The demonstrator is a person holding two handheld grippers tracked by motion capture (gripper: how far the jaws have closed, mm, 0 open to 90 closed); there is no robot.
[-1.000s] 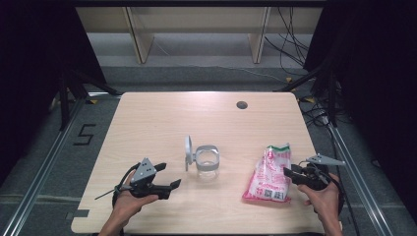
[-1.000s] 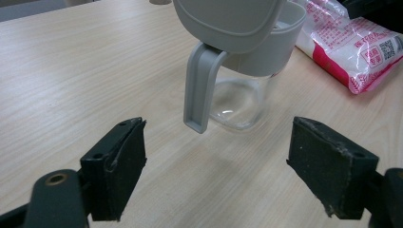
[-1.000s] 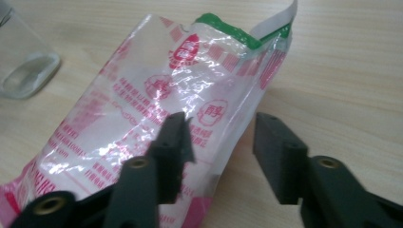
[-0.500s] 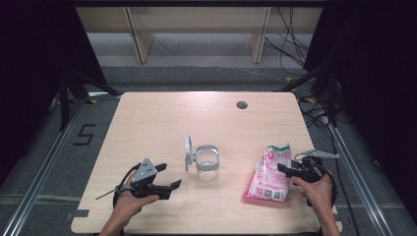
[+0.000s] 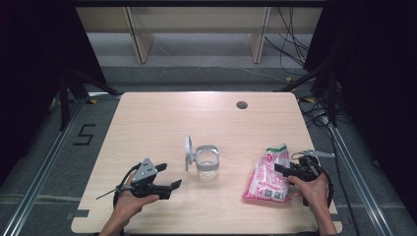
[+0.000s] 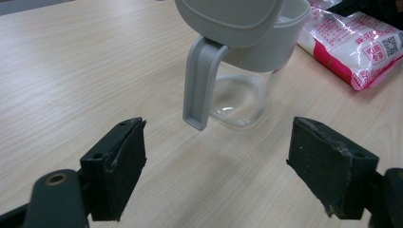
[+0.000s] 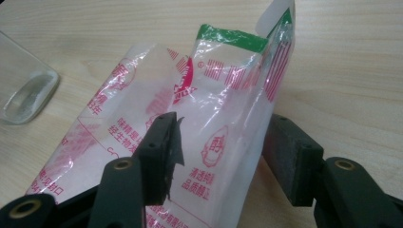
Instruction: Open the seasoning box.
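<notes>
While the person's left hand (image 5: 129, 199) rests near the front left corner of the worktop (image 5: 162, 123), the left gripper (image 5: 167, 188) lies low over the wood with its jaws spread wide and nothing between them. In the left gripper view its two black pads (image 6: 121, 164) stand well apart, both clear of the surface ahead, and they point at the jar.

The glass jar (image 5: 206, 161) stands upright near the middle of the worktop, somewhat toward the front edge. It has a grey collar at the mouth and a grey lid (image 5: 188, 152) hinged open at its left side, standing on edge. Seen along the left gripper, the lid's grey arm (image 6: 202, 80) hangs down in front of the clear body.

Toward the front right corner lies a pink-and-white plastic bag (image 5: 269, 174), its green-edged top pointing to the far edge and its barcode end to the front edge. It is well apart from the jar.

Held in the right hand (image 5: 311, 189), the right gripper (image 5: 281, 169) reaches in from the right edge to the bag's right side. Its jaws have just been closing. In the right gripper view the bag's raised, crumpled side (image 7: 214, 118) stands between the two pads (image 7: 164, 137). The left pad is against the film; whether the right pad presses on it cannot be told, so a firm grip is not confirmed.

A small dark round fitting (image 5: 241, 104) sits in the worktop near the far edge, right of centre.
</notes>
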